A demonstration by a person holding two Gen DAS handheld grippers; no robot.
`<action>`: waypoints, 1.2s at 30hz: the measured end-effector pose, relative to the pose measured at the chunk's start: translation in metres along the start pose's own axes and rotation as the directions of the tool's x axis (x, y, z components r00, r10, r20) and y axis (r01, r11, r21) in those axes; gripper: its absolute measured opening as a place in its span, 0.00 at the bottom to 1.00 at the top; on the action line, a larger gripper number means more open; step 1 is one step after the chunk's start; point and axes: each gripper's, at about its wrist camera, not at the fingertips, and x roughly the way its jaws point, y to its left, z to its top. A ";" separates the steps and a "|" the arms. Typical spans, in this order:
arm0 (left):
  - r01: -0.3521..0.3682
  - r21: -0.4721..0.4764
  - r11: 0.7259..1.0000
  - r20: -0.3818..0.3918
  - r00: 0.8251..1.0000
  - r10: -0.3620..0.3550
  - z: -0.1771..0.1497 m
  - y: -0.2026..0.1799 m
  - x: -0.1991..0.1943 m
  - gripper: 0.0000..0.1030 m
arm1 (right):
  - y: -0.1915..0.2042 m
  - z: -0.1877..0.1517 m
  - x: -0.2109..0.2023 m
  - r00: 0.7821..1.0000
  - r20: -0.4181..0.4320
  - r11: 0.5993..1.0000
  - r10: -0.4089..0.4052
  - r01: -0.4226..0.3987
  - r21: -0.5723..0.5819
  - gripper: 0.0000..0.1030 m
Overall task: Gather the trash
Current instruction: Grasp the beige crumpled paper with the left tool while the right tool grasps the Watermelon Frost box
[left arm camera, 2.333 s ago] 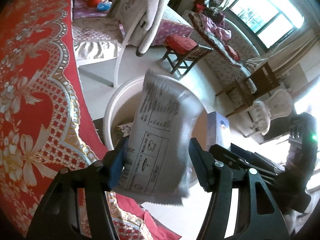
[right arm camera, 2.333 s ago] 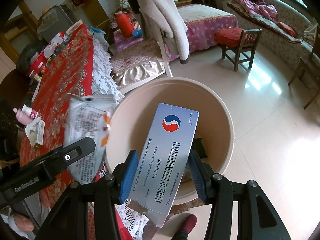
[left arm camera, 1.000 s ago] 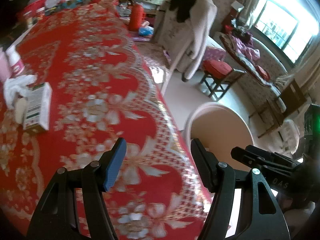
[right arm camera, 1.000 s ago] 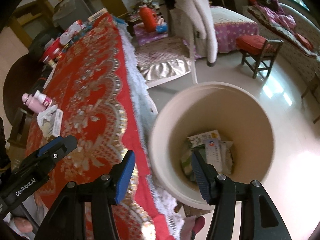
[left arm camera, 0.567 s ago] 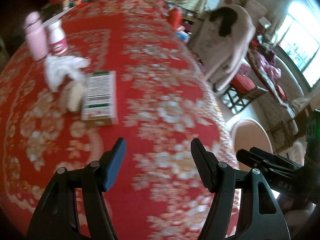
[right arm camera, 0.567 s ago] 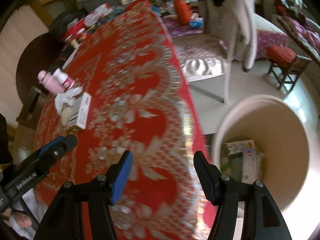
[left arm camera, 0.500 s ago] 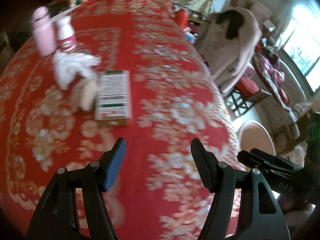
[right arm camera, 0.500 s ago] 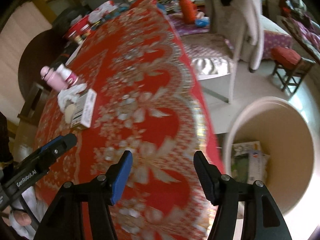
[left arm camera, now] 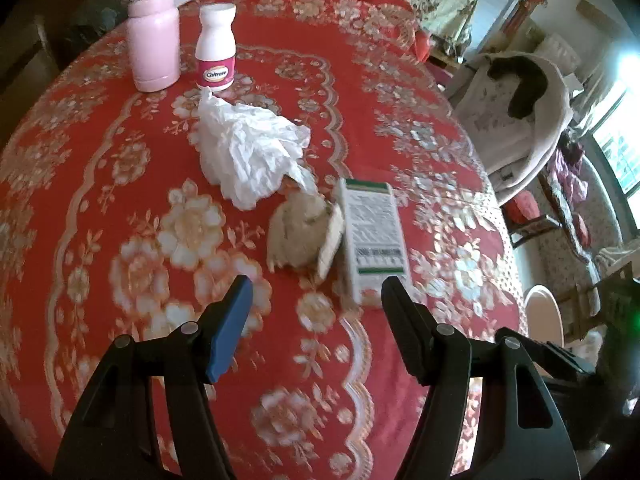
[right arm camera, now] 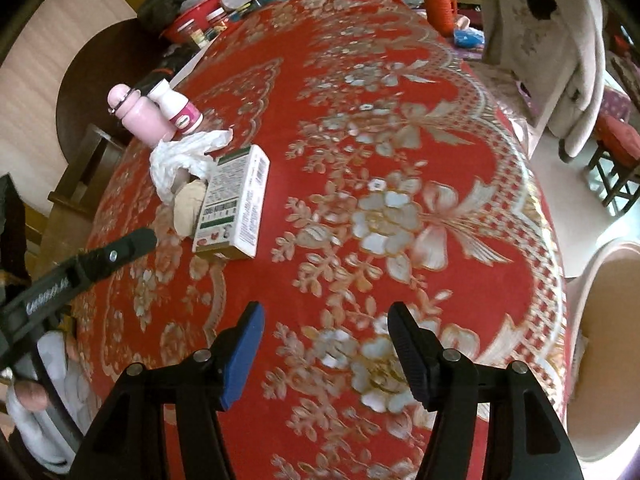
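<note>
- Left gripper [left arm camera: 316, 300] hangs over a desk [left arm camera: 100, 160] draped in a red floral cloth; its fingers [left arm camera: 230, 316] stand apart with nothing between them.
- Just ahead of those fingers lies the trash: a white and green box [left arm camera: 374, 240], a beige crumpled wad [left arm camera: 298, 236] touching its left side, and crumpled white tissue [left arm camera: 250, 148] beyond that.
- Further ahead stand a pink bottle [left arm camera: 154, 28] and a white pill bottle [left arm camera: 216, 48], side by side.
- Right gripper [right arm camera: 324, 336] has just been opening and holds nothing; only bare cloth lies between its fingers.
- The box sits ahead and left of the right fingers [right arm camera: 242, 356]; a cream bin [right arm camera: 604, 320] is on the floor to their right.
</note>
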 end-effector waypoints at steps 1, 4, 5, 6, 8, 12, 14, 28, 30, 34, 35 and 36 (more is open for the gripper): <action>0.004 0.004 1.000 -0.017 1.000 -0.004 0.006 0.002 0.007 0.64 | 0.001 0.001 0.001 1.000 -0.001 1.000 -0.003 0.003 0.001 0.60; 0.023 0.015 1.000 -0.046 0.999 -0.022 0.017 0.005 0.021 0.64 | 0.001 0.005 0.002 1.000 0.001 1.000 -0.017 0.017 0.014 0.61; 0.028 0.021 0.999 -0.049 0.998 -0.027 0.020 0.006 0.025 0.64 | 0.000 0.006 0.001 1.000 0.002 1.000 -0.021 0.021 0.021 0.61; 0.031 0.025 0.999 -0.049 0.998 -0.030 0.022 0.006 0.028 0.64 | -0.002 0.007 0.001 1.000 0.001 0.999 -0.025 0.025 0.029 0.61; 0.036 0.033 0.999 -0.054 0.998 -0.034 0.028 0.006 0.035 0.64 | -0.003 0.009 0.000 0.999 0.001 0.999 -0.034 0.034 0.035 0.61; 0.062 0.029 0.998 -0.076 0.995 -0.059 0.033 0.010 0.049 0.62 | -0.002 0.014 0.002 0.999 0.002 0.998 -0.042 0.042 0.045 0.61; 0.114 0.003 0.993 -0.094 0.989 -0.114 0.032 0.017 0.052 0.41 | 0.001 0.017 0.005 0.999 0.000 0.998 -0.041 0.041 0.044 0.61; 0.106 -0.055 0.993 -0.044 0.993 -0.108 0.011 0.081 0.004 0.19 | 0.060 0.053 0.049 1.000 -0.026 0.998 0.014 -0.016 -0.057 0.61; 0.095 -0.059 0.994 -0.037 0.995 -0.097 0.009 0.088 0.000 0.19 | 0.072 0.062 0.058 0.999 -0.030 0.997 0.016 -0.018 -0.077 0.63; 0.076 -0.081 0.994 -0.017 0.997 -0.078 0.009 0.103 -0.005 0.19 | 0.090 0.074 0.076 0.999 -0.040 0.994 0.001 -0.006 -0.110 0.65; 0.077 -0.092 0.993 -0.018 0.997 -0.079 0.010 0.107 -0.005 0.19 | 0.093 0.076 0.080 0.999 -0.042 0.993 -0.010 0.005 -0.117 0.65; 0.078 -0.097 0.992 -0.019 0.997 -0.080 0.010 0.110 -0.006 0.19 | 0.096 0.078 0.087 0.998 -0.049 0.992 -0.029 0.023 -0.123 0.65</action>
